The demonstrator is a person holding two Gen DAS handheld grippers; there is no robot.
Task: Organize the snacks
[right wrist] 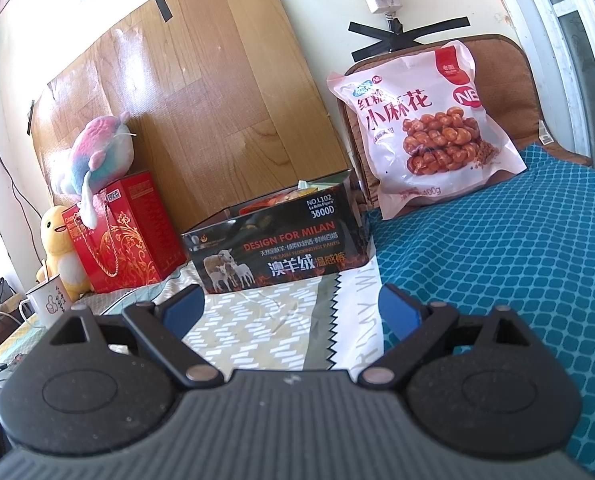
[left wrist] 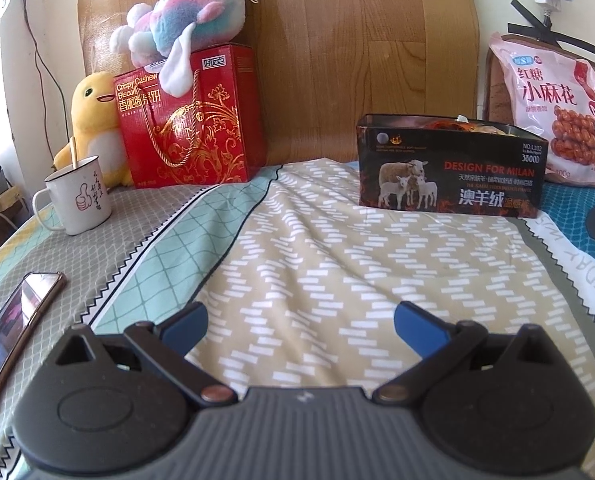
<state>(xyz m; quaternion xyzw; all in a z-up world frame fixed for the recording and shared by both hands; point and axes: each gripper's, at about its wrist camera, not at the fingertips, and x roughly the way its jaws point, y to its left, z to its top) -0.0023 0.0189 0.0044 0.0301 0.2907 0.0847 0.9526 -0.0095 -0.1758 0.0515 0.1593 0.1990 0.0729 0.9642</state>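
Blue-padded, the left gripper (left wrist: pixel 300 322) and right gripper (right wrist: pixel 291 306) both gape wide over the patterned cloth (left wrist: pixel 317 248), holding nothing. Beyond them stands the open black box (left wrist: pixel 449 170), snack packets inside. Right of the box, farther back, a pink snack bag (right wrist: pixel 425 120) leans upright.

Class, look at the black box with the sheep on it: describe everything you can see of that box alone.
The black box is a rectangular, glossy printed carton, open at the top, with orange-wrapped packets showing inside. Its front shows three sheep, flame graphics, "DESIGN FOR MILAN" in red and Chinese lettering. It stands upright on the patterned cloth, in front of the wooden board, left of the pink snack bag. Neither claw touches it.
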